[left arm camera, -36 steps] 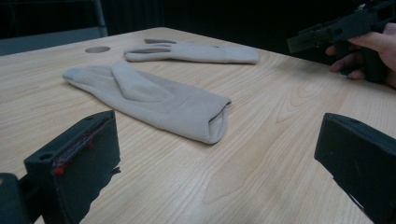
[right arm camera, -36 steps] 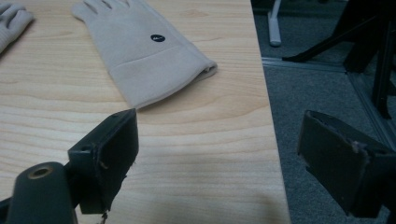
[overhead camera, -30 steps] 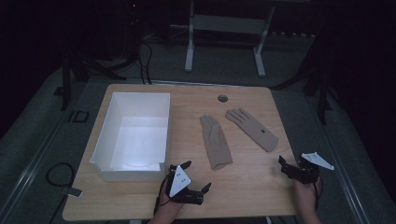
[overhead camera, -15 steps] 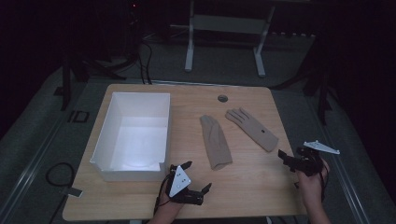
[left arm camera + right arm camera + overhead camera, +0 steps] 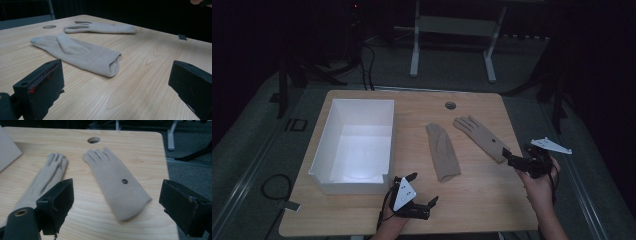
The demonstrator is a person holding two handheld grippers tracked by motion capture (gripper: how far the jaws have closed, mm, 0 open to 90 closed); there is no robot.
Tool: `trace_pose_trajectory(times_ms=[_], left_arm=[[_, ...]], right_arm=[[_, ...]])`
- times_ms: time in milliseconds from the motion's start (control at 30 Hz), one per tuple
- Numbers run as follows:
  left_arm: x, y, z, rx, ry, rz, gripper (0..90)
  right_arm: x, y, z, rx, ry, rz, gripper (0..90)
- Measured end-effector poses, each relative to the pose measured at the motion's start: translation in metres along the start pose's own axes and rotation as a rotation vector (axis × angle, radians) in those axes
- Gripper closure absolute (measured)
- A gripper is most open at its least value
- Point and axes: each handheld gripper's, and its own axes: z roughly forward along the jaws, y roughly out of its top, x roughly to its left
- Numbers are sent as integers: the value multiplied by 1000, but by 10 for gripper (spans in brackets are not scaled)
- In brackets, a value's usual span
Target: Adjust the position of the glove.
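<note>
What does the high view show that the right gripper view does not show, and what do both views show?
The high view alone gives the whole white box, the left gripper near the table's front edge and the white frame on the floor behind. The right gripper view alone makes out a small dark button on the glove with spread fingers. Both share that glove, the second glove, the round hole in the wooden table and the open right gripper.
</note>
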Motion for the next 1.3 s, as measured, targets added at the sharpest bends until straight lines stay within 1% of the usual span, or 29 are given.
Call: trace_pose_trajectory(times_ms=[33,100,133,167,200,233,267,300,333,400,467,500,533,567,700,733,767,800,1000,1067,1100,1133,1267,1300], left_arm=[[0,0,0,0,0,0,5],[0,0,0,-2,-1,-2,5],[0,0,0,-3,-3,-3,5],[0,0,0,-3,-3,-3,5],[0,0,0,-3,-5,-2,5],[0,0,0,-3,-5,-2,5],[0,0,0,-4,-6,-3,5],[0,0,0,-4,-6,-3,5],[0,0,0,-3,-6,-1,5],[0,0,0,-1,-9,-2,5],[1,0,0,1,-11,-7,5],[1,0,0,1,-11,-7,5],[1,0,0,1,-11,-10,5],[1,0,0,0,-12,-10,5],[0,0,0,1,-13,-5,5],[0,0,0,-1,-14,-6,5],[0,0,0,-1,-14,-6,5],[1,0,0,-1,-15,-7,5],[0,0,0,-3,-20,-1,5],[0,0,0,-2,-23,-2,5],[0,0,0,-2,-23,-2,5],[0,0,0,-2,-24,-4,5],[0,0,0,-3,-28,-4,5],[0,0,0,-3,-28,-4,5]], right_arm=[[3,2,1,-1,14,5,123],[5,3,1,-4,15,-3,116],[11,5,3,-6,19,-18,112],[11,5,3,-6,19,-18,112],[16,8,4,-12,30,-26,110],[20,9,5,-14,24,-38,108],[23,11,6,-19,26,-38,108],[23,11,6,-19,26,-38,108],[29,15,9,-15,33,-42,109],[34,18,11,-23,38,-51,111],[39,22,13,-20,43,-70,111],[39,22,13,-20,43,-70,111],[42,25,15,-19,46,-71,116],[48,28,18,-17,63,-82,132],[59,33,25,-10,76,-93,133],[63,35,28,-5,86,-97,133],[63,35,28,-5,86,-97,133],[69,37,33,4,91,-97,133],[87,43,48,21,138,-94,138],[94,44,54,30,146,-99,138],[94,44,54,30,146,-99,138],[102,44,63,43,158,-101,140],[116,43,79,56,189,-111,158],[116,43,79,56,189,-111,158]])
